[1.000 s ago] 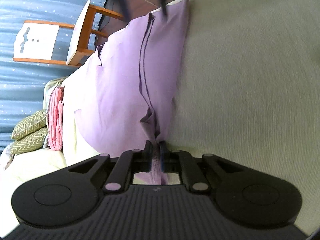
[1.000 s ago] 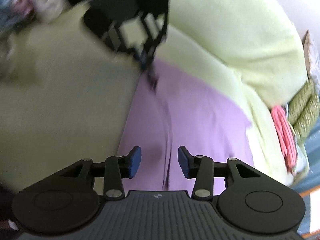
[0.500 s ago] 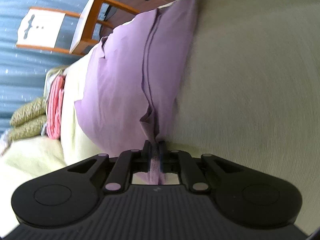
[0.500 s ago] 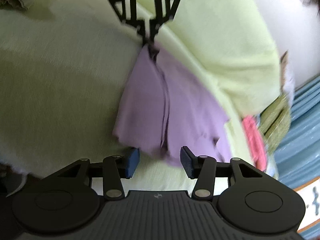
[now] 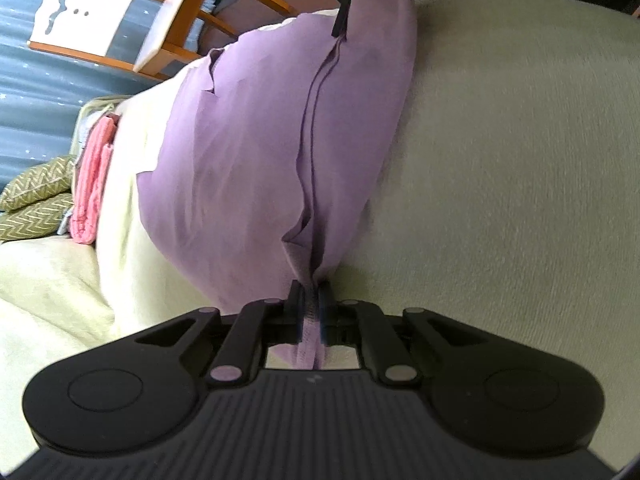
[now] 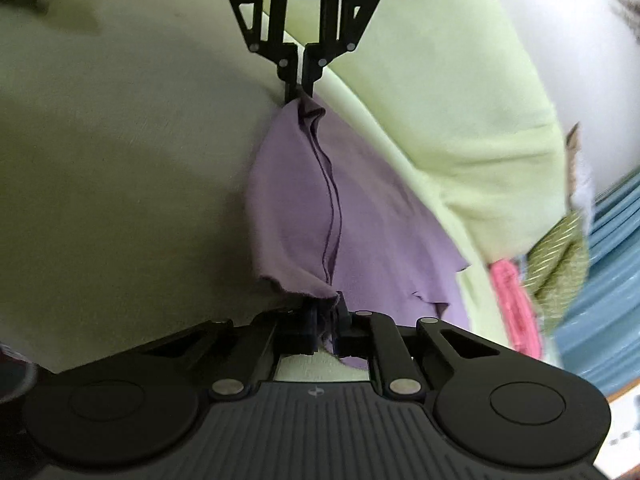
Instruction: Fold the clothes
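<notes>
I have the purple garment (image 5: pixel 248 152) strung between both claws over the pale green bedspread (image 5: pixel 520 160), so its dark seam (image 5: pixel 316 120) runs straight and gives me a fold line. My left gripper (image 5: pixel 310 312) is clamped tight on the garment's near end. At the garment's far end, my right gripper (image 6: pixel 324 320) is closing its jaws, with the bunched hem already between them. Beyond the garment's hanging side sit folded pink cloth (image 5: pixel 90 192) and a wooden chair (image 5: pixel 132 20).
</notes>
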A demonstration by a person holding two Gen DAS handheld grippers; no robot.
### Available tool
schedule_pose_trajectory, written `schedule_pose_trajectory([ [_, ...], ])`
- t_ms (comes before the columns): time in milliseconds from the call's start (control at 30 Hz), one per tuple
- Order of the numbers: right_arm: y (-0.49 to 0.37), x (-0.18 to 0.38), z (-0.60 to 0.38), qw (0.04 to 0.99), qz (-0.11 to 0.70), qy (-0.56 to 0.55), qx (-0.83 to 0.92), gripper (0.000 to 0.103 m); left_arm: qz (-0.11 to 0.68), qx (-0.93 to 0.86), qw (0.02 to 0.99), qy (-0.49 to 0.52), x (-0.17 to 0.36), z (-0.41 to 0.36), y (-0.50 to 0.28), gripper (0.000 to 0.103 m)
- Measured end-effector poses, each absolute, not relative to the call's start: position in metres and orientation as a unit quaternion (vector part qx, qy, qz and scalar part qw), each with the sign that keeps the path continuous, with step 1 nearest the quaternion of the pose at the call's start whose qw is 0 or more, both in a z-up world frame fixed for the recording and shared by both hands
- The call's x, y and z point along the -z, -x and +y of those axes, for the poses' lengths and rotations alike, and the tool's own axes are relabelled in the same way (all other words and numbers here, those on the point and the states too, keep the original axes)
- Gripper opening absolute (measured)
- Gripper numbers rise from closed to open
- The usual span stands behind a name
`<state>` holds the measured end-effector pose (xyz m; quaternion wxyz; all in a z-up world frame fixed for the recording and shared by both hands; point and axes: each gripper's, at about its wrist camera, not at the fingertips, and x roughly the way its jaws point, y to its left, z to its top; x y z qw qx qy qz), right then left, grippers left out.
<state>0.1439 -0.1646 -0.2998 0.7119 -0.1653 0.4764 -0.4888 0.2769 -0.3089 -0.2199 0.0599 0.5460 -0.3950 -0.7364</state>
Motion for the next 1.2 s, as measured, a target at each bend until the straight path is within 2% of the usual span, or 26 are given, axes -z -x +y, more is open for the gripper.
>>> schedule_pose_trajectory([
  [133, -0.111, 0.258, -0.191, 0.768, 0.446, 0.026, 0.459, 0.003, -0.363, 0.732, 0.030, -0.576, 0.199, -0.321, -0.266, 0.004],
  [233, -0.064, 0.221, -0.225, 0.802, 0.366, -0.147, 0.448, 0.002, -0.338, 0.734, 0.017, -0.589, 0.172, -0.339, -0.251, 0.004],
  [333, -0.011, 0.199, -0.259, 0.800, 0.279, -0.283, 0.450, 0.001, -0.320, 0.738, 0.023, -0.593, 0.148, -0.370, -0.226, 0.004],
  [500, 0.066, 0.202, -0.319, 0.756, 0.213, -0.399, 0.474, 0.002, -0.304, 0.735, 0.015, -0.606, 0.141, -0.441, -0.164, 0.004],
  [600, 0.100, 0.219, -0.353, 0.733, 0.199, -0.437, 0.482, 0.003, -0.267, 0.734, -0.003, -0.624, 0.153, -0.484, -0.131, 0.006],
  [633, 0.108, 0.226, -0.362, 0.727, 0.202, -0.447, 0.480, 0.003, -0.247, 0.731, -0.011, -0.635, 0.159, -0.498, -0.121, 0.010],
  [667, 0.112, 0.231, -0.368, 0.723, 0.204, -0.455, 0.479, 0.008, -0.226, 0.728, -0.017, -0.647, 0.164, -0.511, -0.114, 0.016],
  [700, 0.117, 0.236, -0.374, 0.718, 0.206, -0.463, 0.477, 0.012, -0.201, 0.728, -0.023, -0.654, 0.167, -0.522, -0.110, 0.018],
  [767, 0.123, 0.242, -0.381, 0.713, 0.202, -0.476, 0.474, 0.012, -0.156, 0.738, -0.023, -0.656, 0.160, -0.542, -0.109, 0.029],
  [967, 0.125, 0.236, -0.367, 0.706, 0.179, -0.474, 0.495, 0.028, -0.039, 0.765, 0.037, -0.642, 0.118, -0.579, -0.147, 0.028],
  [1200, 0.127, 0.241, -0.394, 0.697, 0.179, -0.457, 0.523, 0.029, -0.009, 0.767, 0.053, -0.640, 0.134, -0.586, -0.158, 0.027],
])
